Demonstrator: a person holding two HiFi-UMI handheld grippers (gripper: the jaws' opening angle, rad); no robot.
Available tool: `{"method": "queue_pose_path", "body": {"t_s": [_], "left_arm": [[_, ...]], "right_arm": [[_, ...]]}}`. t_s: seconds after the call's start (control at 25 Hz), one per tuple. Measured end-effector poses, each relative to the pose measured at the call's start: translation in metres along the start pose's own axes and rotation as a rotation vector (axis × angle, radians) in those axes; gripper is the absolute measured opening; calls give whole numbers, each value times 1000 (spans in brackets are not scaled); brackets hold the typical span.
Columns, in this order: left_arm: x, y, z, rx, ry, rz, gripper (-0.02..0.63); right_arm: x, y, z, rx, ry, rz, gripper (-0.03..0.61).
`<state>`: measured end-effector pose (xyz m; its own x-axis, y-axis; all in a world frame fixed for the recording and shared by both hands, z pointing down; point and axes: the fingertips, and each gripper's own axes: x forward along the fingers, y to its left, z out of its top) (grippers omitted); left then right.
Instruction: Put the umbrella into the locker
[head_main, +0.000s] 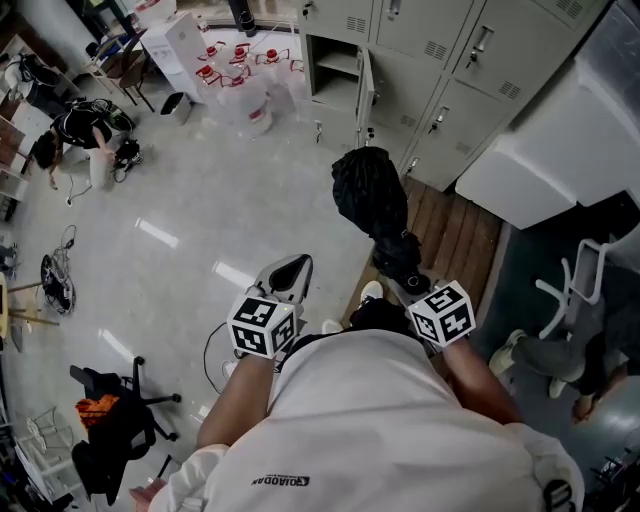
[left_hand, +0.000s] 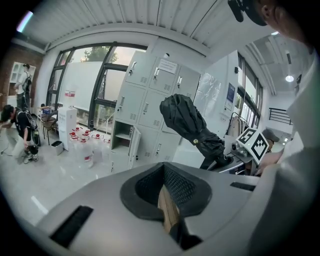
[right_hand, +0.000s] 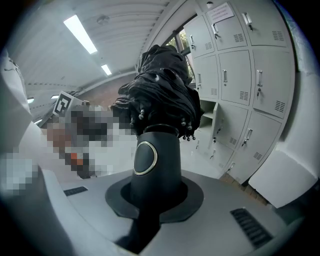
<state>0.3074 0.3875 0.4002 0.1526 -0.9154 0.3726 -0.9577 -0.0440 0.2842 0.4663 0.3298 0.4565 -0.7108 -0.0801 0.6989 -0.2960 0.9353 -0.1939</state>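
The umbrella (right_hand: 160, 85) is folded, a bunched bundle of crumpled black fabric with small round rib tips hanging at its lower edge. Its smooth, dark, tapered handle (right_hand: 152, 165), marked with a pale oval ring, sits between the jaws of the right claw (right_hand: 152, 197), which is clenched on it. The canopy sticks out ahead of that claw, up off the floor and outside the lockers.

In the head view the umbrella (head_main: 370, 195) reaches forward from the right claw (head_main: 402, 265) toward the bank of lockers (head_main: 470, 60) beyond the claw's tip. They are pale grey sheet metal, with flat rectangular doors that have slotted vents and small handles. One compartment (head_main: 338, 62), ahead and to the left of the claw, stands with its door (head_main: 366, 95) swung out, and a bare metal shelf shows inside.

Under the umbrella and the claw lies a strip of brown wooden boards (head_main: 455, 235). To the left of it the floor (head_main: 200, 200) is glossy and pale.

The left claw (head_main: 288, 275) is beside the right one, on its left, and grasps nothing. In its own view the dark, mesh-textured pads (left_hand: 182, 187) of the left claw (left_hand: 167, 205) are drawn nearly together, with only a thin slit between them. The umbrella (left_hand: 182, 117) is ahead of it and to its right.

Far ahead and to the left of both claws, clear water bottles (head_main: 245, 85) with red caps stand clustered on the floor.
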Motion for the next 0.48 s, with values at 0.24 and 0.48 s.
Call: {"method": "queue_pose_path", "body": {"t_s": [0.24,0.48], "left_arm": [[27,2,12,14,13,-3,14],[60,19,43,18,5,36,14]], "right_arm": [[6,-23,9,-14,14,13,64],[19,-63,37,-32,18,39,64]]}}
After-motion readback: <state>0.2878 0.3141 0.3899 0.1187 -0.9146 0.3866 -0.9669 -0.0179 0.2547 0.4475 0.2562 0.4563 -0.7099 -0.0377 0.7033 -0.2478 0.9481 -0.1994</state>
